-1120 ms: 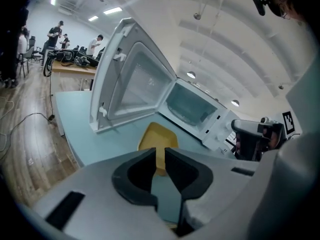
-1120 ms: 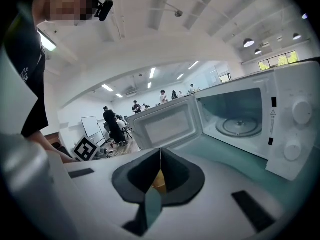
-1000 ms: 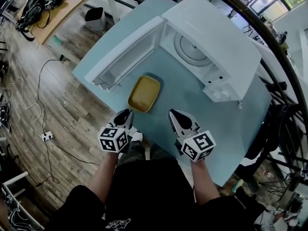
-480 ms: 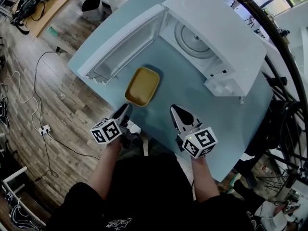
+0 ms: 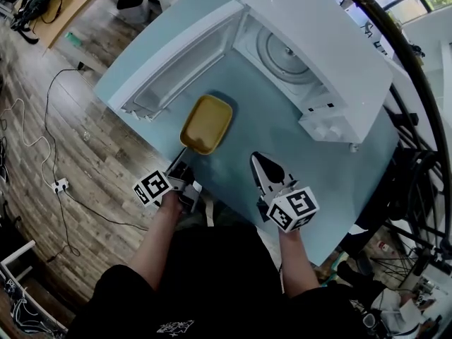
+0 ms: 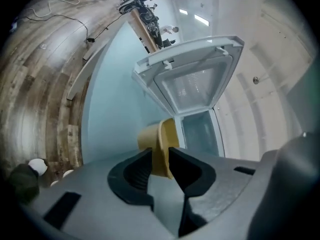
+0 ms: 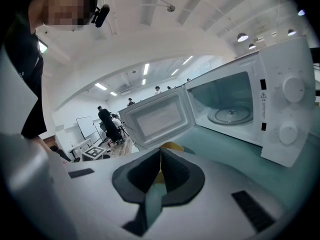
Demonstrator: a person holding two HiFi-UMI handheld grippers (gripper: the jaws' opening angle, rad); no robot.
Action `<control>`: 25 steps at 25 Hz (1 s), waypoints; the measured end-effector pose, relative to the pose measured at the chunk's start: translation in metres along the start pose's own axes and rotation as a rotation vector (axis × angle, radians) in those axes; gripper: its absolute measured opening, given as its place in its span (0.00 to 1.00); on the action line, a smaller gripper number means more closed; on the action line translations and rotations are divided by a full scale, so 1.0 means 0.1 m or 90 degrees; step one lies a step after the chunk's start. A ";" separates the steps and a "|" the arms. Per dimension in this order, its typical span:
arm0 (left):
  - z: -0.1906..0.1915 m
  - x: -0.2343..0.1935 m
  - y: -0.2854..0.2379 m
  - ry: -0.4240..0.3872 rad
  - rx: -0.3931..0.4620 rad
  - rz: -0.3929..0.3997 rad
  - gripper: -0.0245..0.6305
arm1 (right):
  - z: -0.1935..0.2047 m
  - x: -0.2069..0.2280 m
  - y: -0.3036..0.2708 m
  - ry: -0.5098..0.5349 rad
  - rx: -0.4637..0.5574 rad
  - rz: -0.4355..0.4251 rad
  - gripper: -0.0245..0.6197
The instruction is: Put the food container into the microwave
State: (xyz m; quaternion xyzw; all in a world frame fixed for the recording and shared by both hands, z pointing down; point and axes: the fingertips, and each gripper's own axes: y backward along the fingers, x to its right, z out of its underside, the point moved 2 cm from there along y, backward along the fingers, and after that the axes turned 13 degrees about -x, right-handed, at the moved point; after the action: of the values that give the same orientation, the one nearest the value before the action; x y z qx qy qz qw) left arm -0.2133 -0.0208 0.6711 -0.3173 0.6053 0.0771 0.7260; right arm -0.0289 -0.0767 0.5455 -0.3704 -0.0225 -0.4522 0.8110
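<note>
Left gripper view: left hand-held gripper [image 6: 160,152] pinches the food container [image 6: 152,137] by its near rim; right hand-held gripper [image 7: 160,152] closed.

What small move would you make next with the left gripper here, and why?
I would probably squeeze the left gripper firmly onto the near rim of the shallow yellow food container. The rim already stands between its jaws, but I cannot tell that they are clamped. The container rests on the teal table, and the white microwave stands open.
</note>
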 end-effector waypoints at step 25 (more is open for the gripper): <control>-0.06 0.13 -0.18 0.095 -0.031 -0.042 0.09 | -0.13 0.17 0.03 -0.023 0.022 0.015 0.05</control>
State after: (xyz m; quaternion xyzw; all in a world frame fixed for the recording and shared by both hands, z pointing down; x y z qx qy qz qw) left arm -0.2062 -0.0420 0.6648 -0.3594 0.6448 0.0444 0.6731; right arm -0.0201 -0.0962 0.5410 -0.3648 -0.0404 -0.4357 0.8218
